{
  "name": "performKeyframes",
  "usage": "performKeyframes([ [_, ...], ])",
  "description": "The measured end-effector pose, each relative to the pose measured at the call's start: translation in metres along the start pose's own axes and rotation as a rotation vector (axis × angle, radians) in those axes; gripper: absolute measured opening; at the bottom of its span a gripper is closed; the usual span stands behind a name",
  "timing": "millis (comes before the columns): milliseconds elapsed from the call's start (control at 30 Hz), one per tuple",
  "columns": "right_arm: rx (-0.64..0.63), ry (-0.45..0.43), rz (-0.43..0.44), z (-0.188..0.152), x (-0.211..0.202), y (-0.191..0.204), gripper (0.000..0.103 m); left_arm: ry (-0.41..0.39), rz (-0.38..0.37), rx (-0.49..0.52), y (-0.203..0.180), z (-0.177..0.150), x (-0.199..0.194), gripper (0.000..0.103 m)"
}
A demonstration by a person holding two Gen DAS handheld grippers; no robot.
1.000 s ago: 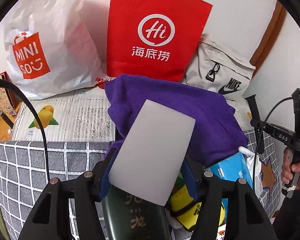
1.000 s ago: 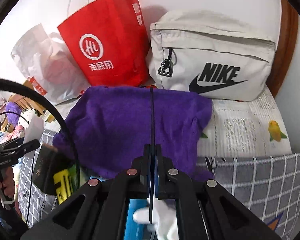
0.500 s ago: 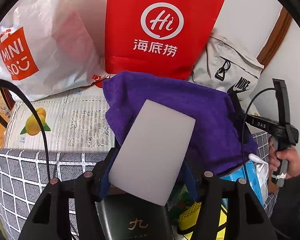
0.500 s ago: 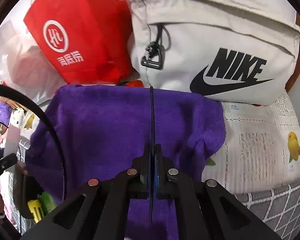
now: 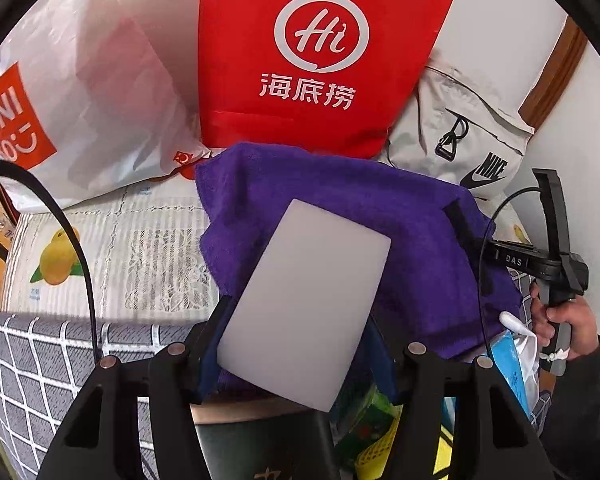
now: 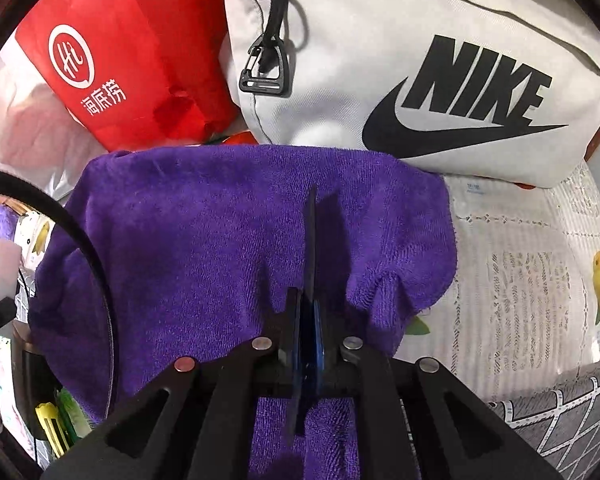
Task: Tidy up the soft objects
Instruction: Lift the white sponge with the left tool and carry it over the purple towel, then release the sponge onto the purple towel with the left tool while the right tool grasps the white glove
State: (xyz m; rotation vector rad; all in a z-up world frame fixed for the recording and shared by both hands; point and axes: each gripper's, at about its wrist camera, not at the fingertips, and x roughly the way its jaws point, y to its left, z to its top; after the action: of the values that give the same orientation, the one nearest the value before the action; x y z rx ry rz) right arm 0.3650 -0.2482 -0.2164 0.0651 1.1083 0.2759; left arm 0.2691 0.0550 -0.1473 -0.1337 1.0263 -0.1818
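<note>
Left wrist view: the white sponge block (image 5: 306,304) sits clamped between the 2 fingers of the left gripper (image 5: 300,344), tilted so that its top end leans right, with the jaws standing roughly half apart around it. Behind it the purple towel (image 5: 340,200) is draped in a heap over the near edge of the patterned bed cover (image 5: 140,248); what it covers cannot be told. At the towel's right end the right gripper (image 5: 456,216) comes in from the side, held in a person's hand (image 5: 560,320).

From the right wrist, the right gripper (image 6: 310,248) has its 2 thin jaws nearly together, having just parted by a sliver. They point down at the purple towel (image 6: 220,240), and nothing shows between them; whether the tips touch the cloth cannot be told.

Behind the towel a red paper bag (image 5: 320,60) stands against the wall, a white plastic shopping bag (image 5: 80,100) to its left and a pale grey Nike bag (image 6: 400,60) to its right. Packets in blue, green and yellow (image 5: 372,432) lie below the towel, near the left gripper.
</note>
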Motion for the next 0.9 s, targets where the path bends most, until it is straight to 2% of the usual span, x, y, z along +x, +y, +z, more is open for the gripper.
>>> performKeyframes([
  [67, -0.004, 0.009, 0.003, -0.001, 0.0, 0.0, 0.012, 0.005, 0.004, 0.002, -0.001, 0.004, 0.004, 0.059],
  [167, -0.012, 0.012, 0.01, -0.004, -0.006, 0.001, 0.026, 0.012, 0.01, 0.01, -0.003, 0.008, 0.008, 0.059],
  [233, -0.012, 0.007, 0.009, -0.007, -0.016, 0.003, 0.028, 0.018, 0.015, 0.008, -0.002, 0.011, 0.012, 0.059],
  [400, -0.026, -0.056, 0.006, -0.022, -0.059, 0.014, 0.043, 0.037, 0.02, -0.01, 0.002, 0.025, 0.025, 0.06],
  [467, -0.03, -0.086, 0.016, -0.033, -0.081, 0.018, 0.045, 0.049, 0.022, -0.011, 0.003, 0.033, 0.032, 0.062],
  [567, -0.044, -0.12, 0.029, -0.055, -0.11, 0.021, 0.052, 0.074, 0.035, -0.011, 0.001, 0.046, 0.049, 0.062],
  [700, -0.082, -0.144, -0.015, -0.086, -0.139, 0.019, 0.052, 0.097, 0.032, -0.037, 0.006, 0.058, 0.065, 0.062],
  [900, -0.027, -0.127, -0.017, -0.123, -0.151, 0.009, 0.052, 0.129, 0.07, -0.045, 0.008, 0.069, 0.088, 0.062],
])
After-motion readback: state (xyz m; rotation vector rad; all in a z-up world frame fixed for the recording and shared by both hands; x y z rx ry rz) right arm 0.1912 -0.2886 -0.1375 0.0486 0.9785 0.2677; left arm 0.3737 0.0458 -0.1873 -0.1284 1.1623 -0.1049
